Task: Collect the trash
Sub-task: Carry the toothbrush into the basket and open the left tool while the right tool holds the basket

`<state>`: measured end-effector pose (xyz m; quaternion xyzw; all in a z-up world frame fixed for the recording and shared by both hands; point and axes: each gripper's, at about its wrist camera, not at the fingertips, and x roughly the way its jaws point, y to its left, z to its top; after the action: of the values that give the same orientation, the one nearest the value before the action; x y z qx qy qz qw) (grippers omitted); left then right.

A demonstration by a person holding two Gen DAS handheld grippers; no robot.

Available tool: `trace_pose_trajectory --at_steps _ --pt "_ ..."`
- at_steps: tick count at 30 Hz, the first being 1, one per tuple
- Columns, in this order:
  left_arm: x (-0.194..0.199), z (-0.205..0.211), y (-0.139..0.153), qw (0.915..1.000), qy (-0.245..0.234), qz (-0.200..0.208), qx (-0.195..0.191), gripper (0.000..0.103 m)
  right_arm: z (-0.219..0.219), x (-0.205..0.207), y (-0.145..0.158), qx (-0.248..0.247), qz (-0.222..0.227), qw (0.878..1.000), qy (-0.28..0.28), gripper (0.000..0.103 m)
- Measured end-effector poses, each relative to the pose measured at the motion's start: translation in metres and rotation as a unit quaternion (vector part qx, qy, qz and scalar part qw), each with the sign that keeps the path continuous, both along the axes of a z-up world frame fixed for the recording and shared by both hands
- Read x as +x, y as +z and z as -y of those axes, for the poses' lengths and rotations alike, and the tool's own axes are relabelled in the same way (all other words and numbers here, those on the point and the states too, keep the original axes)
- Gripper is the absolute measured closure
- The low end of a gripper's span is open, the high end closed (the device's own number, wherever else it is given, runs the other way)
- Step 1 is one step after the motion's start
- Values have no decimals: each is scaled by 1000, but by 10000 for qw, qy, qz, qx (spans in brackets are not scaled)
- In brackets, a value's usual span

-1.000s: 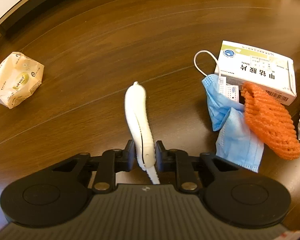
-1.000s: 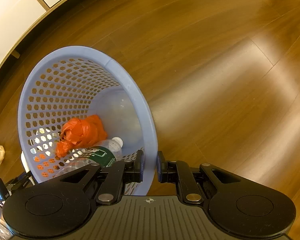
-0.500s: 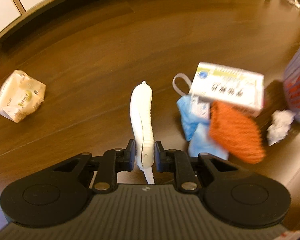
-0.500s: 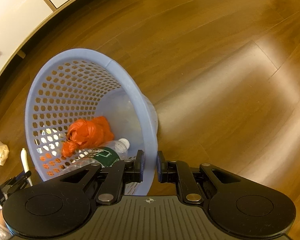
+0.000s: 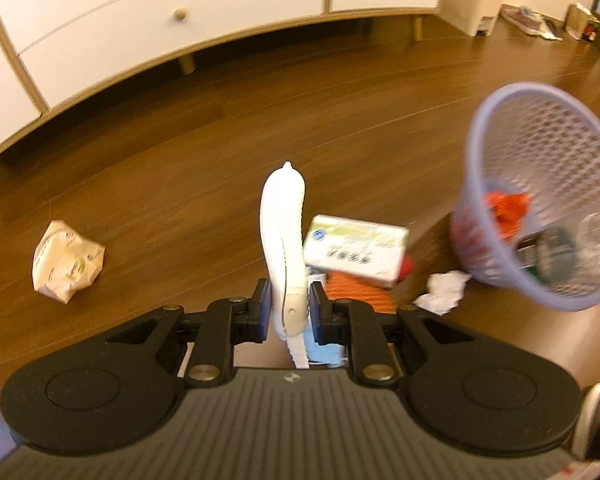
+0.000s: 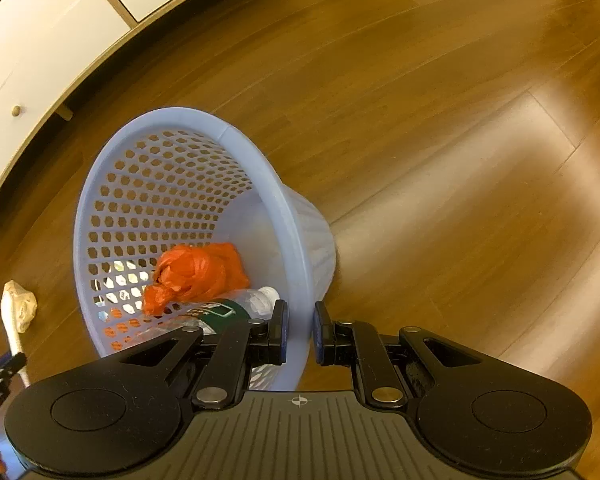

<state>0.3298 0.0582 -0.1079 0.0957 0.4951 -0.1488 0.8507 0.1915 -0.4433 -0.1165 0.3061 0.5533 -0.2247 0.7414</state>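
White, rigid-looking plastic handle [image 5: 286, 248] is clamped near its base in the left gripper [image 5: 287, 312]; probably light, slick. Right gripper [image 6: 300, 334] pinches the lavender basket [image 6: 288, 216] rim; from the left gripper, it lies forward-right.

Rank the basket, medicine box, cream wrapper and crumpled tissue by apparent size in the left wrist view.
1. Basket
2. Medicine box
3. Cream wrapper, close to the box, so unsure
4. Crumpled tissue
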Motion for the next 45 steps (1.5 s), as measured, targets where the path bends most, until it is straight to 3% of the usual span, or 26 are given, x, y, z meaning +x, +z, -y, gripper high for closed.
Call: trace_pose_trajectory --at_steps 10,24,45 --pt "-9 56 50 9980 -528 248 -241 87 3 -4 5 126 57 9999 -79 94" --pt "-7 109 45 9948 -993 124 -162 87 1 -5 8 114 77 9999 -33 94" --pt "-1 145 30 9911 -1317 -28 -210 87 3 -3 6 123 95 9999 72 94"
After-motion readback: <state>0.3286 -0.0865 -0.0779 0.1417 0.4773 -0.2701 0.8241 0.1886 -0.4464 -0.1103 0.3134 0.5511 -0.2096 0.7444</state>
